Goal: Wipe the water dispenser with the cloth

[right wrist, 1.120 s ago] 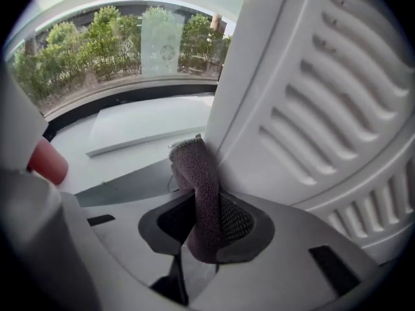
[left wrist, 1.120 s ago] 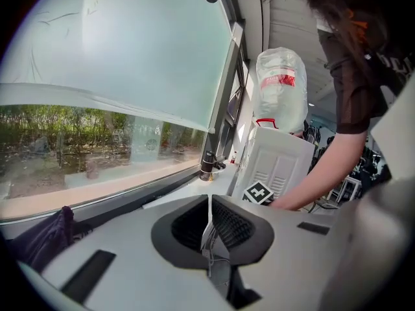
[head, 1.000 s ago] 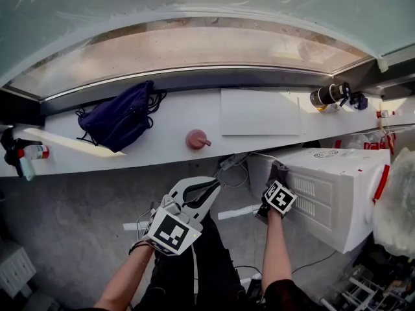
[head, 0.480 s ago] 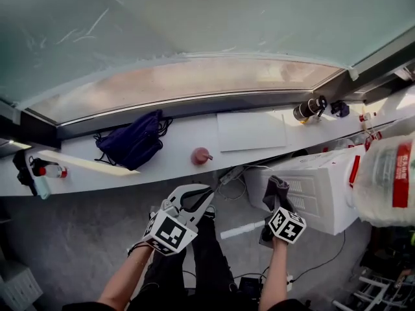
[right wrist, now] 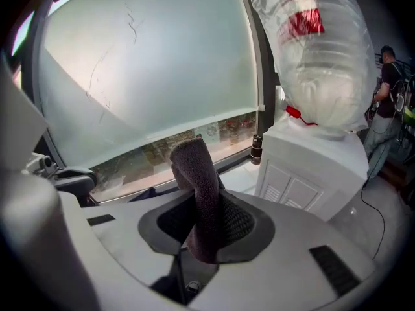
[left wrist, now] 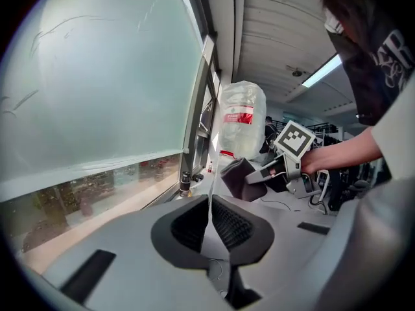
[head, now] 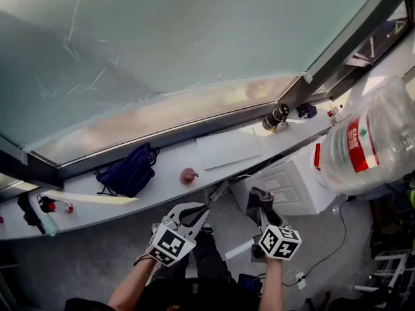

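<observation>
The white water dispenser [head: 293,185] stands at the right against the window ledge, with a large clear bottle [head: 368,140] upside down on top. My right gripper [head: 258,214] is shut on a dark grey cloth [head: 260,198], held a little left of the dispenser's side and apart from it. In the right gripper view the cloth [right wrist: 198,181] sticks up between the jaws, with the dispenser [right wrist: 319,168] and bottle [right wrist: 318,63] ahead to the right. My left gripper [head: 201,213] hovers at lower centre, jaws together and holding nothing. The left gripper view shows the cloth [left wrist: 238,177] and the bottle [left wrist: 241,118].
On the white window ledge [head: 162,185] lie a dark blue bag [head: 130,172], a pink round object [head: 188,175], a white sheet [head: 227,148] and a black cylinder [head: 275,117]. Cables [head: 224,196] trail on the grey floor below. A person [right wrist: 392,76] stands far right.
The head view has tilted up and the bottle has come into sight. My right gripper with the cloth has drawn back from the dispenser's side. The left gripper has stayed about where it was.
</observation>
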`<state>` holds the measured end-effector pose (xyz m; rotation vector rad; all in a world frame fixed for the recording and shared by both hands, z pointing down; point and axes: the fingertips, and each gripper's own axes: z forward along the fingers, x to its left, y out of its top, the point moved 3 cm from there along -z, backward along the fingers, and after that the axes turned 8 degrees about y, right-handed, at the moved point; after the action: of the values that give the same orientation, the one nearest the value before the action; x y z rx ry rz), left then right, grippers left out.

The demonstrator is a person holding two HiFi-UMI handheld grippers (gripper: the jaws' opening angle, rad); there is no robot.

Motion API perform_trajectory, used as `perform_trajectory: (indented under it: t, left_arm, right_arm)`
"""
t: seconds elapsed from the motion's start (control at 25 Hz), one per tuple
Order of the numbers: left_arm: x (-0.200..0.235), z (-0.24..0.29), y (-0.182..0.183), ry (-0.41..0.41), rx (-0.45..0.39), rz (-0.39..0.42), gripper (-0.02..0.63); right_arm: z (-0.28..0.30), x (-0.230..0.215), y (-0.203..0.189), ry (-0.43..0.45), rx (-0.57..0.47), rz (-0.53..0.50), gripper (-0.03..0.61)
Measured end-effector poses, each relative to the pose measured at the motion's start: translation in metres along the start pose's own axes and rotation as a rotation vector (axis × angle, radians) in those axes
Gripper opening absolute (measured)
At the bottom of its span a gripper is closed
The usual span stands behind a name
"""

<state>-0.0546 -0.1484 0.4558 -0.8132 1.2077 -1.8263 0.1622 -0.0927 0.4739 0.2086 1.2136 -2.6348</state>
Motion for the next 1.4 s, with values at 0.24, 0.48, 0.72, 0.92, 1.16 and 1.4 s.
perform_trajectory:
  t: [0.24, 0.48, 0.72, 0.92, 1.16, 1.4]
  left_arm:
    - [-0.028, -0.025, 0.025, -0.06, -0.003, 0.056, 0.026]
    - [-0.059, -0.051, 0.04, -0.138, -0.015, 0.017, 0.026]
    - [-0.091, -0.04, 0.049, -0.242, -0.006, 0.039, 0.026]
    - [-0.123, -0.02, 0.073, -0.312, -0.053, 0.055, 0.026]
    - [-0.176, -0.016, 0.101, -0.358, -0.109, 0.069, 0.026]
    - [-0.243, -0.045, 0.098, -0.389, -0.084, 0.103, 0.026]
  right_arm:
    - [-0.07, 0.019, 0.002, -0.015, -0.082, 0.025, 0.101]
    - [-0.126, 0.015, -0.01, -0.092, -0.129, 0.06, 0.101]
    - [-0.162, 0.002, -0.019, -0.155, -0.166, 0.113, 0.101]
    - [-0.195, -0.015, -0.027, -0.214, -0.197, 0.148, 0.101]
    - [-0.248, -0.033, -0.055, -0.251, -0.244, 0.192, 0.101]
    - [-0.305, -0.044, -0.098, -0.236, -0.304, 0.237, 0.101]
